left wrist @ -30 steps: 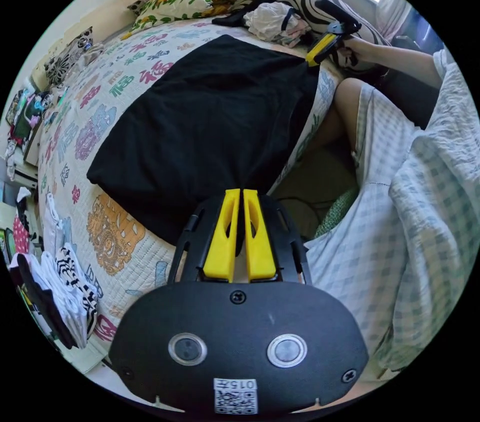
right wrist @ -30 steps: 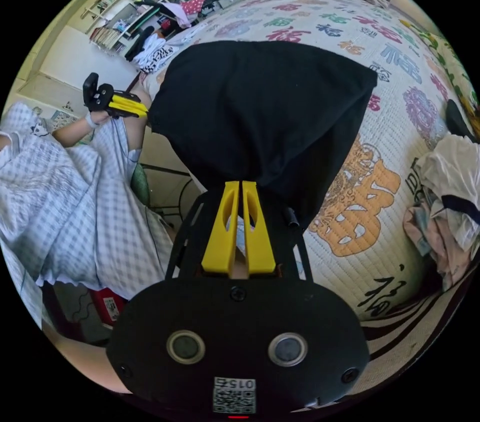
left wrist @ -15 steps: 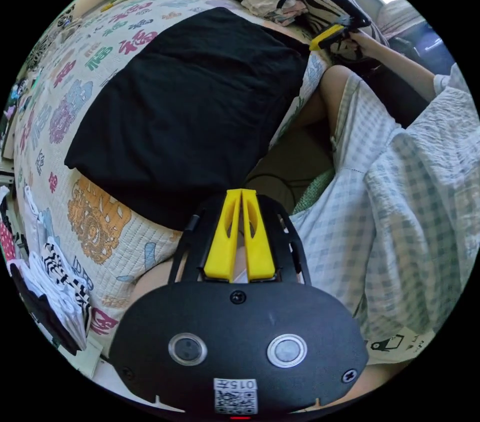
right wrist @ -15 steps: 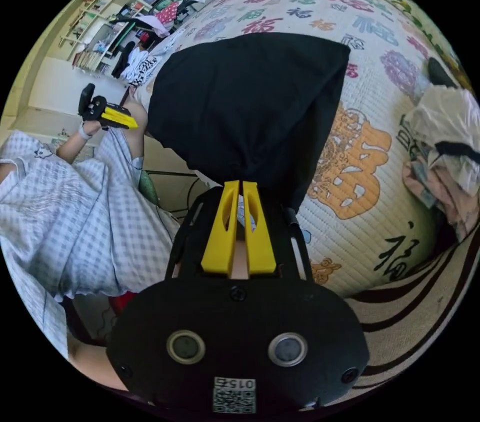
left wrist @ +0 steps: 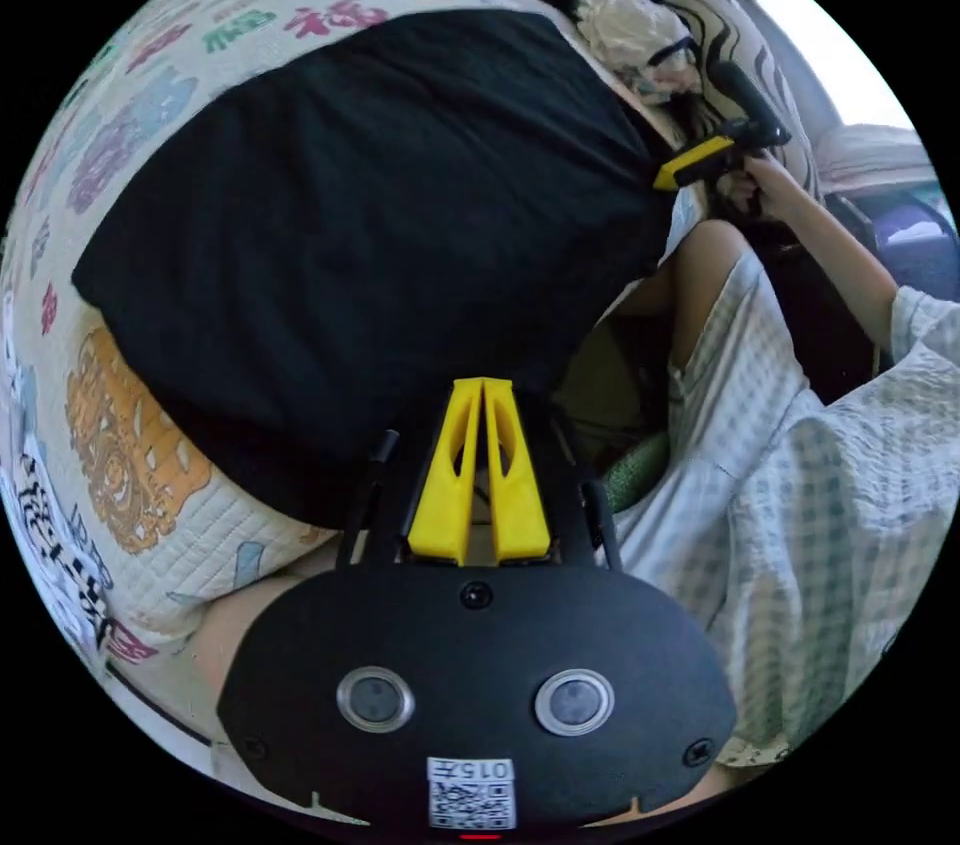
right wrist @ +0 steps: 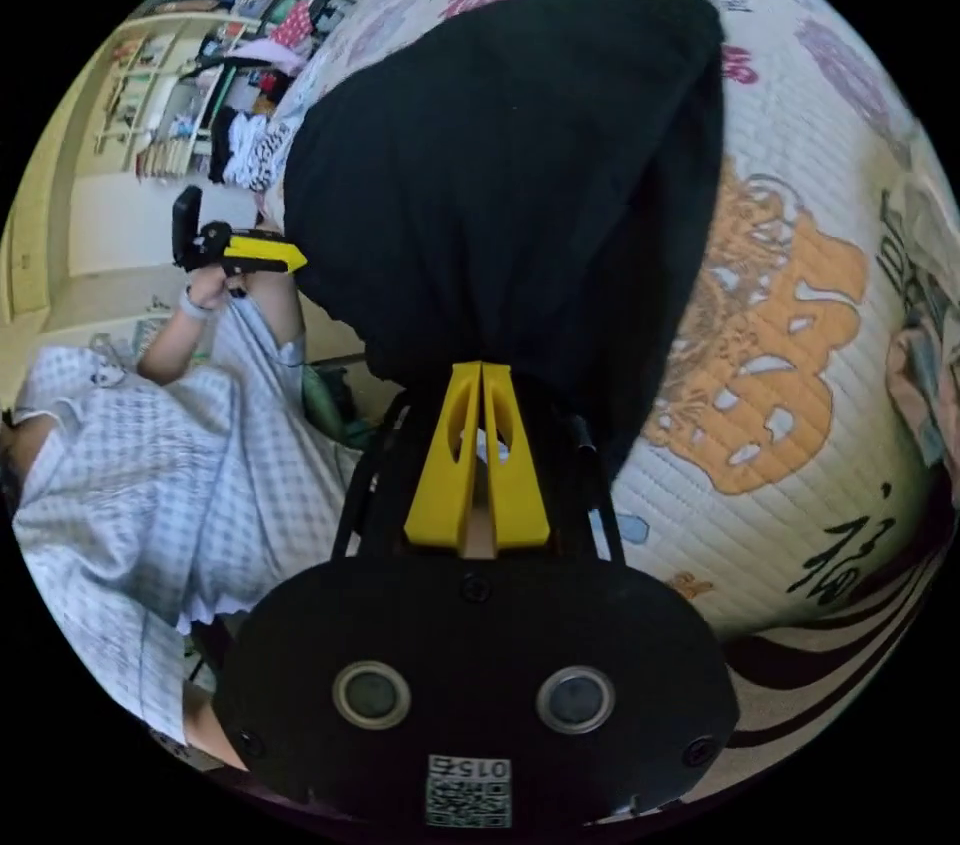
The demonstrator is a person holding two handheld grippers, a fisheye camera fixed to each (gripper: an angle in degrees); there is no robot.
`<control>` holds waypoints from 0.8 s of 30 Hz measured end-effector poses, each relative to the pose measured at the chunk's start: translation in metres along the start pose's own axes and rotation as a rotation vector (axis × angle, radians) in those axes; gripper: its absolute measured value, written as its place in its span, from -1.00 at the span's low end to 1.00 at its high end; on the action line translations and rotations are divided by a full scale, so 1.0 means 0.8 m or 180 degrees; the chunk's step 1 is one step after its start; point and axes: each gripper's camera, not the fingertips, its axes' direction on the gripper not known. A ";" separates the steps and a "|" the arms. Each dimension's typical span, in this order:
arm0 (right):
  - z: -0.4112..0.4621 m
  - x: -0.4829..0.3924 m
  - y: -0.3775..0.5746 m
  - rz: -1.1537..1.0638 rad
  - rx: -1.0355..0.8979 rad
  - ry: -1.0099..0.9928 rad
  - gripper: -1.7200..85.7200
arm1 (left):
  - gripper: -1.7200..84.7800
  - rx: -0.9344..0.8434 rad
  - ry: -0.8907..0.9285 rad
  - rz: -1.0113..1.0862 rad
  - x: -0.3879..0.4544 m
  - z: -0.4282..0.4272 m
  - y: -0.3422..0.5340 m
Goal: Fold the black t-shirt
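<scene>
Black, limp cloth, the t-shirt [left wrist: 370, 215] was spread on the patterned quilt [left wrist: 130, 445]. Its near corners were pinched by the closed left gripper [left wrist: 484, 385] at 6 o'clock and right gripper [right wrist: 482, 370]. Light, floppy handling was judged likely; edges suit gripping.

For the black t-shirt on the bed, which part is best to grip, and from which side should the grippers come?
Grip the black t-shirt at the two corners of its near edge, coming from the bedside where the person stands. That edge hangs over the side of the quilt, so jaws can close around it. The left gripper and right gripper seem shut on these corners.
</scene>
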 end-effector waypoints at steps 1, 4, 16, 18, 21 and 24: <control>-0.011 0.016 0.000 0.0069 0.0137 -0.0089 -0.95 | -0.94 0.0378 0.0115 -0.0222 -0.024 -0.026 0.013; -0.054 0.056 -0.015 0.0323 0.0902 -0.0139 -0.86 | -0.81 0.1357 0.0324 -0.1126 -0.110 -0.084 0.052; -0.016 0.185 -0.179 0.1023 0.1271 -0.0597 -0.86 | -0.79 0.1696 0.0441 -0.2248 -0.315 -0.091 0.051; -0.004 0.189 -0.191 0.1005 0.1171 -0.0524 -0.92 | -0.87 0.1725 0.0590 -0.2177 -0.330 -0.095 0.059; 0.005 0.194 -0.200 0.0952 0.1144 -0.0254 -0.96 | -0.90 0.1813 0.0644 -0.2145 -0.350 -0.105 0.077; 0.018 0.198 -0.208 0.0967 0.1188 -0.0051 -0.97 | -0.90 0.1763 0.0517 -0.2098 -0.363 -0.108 0.083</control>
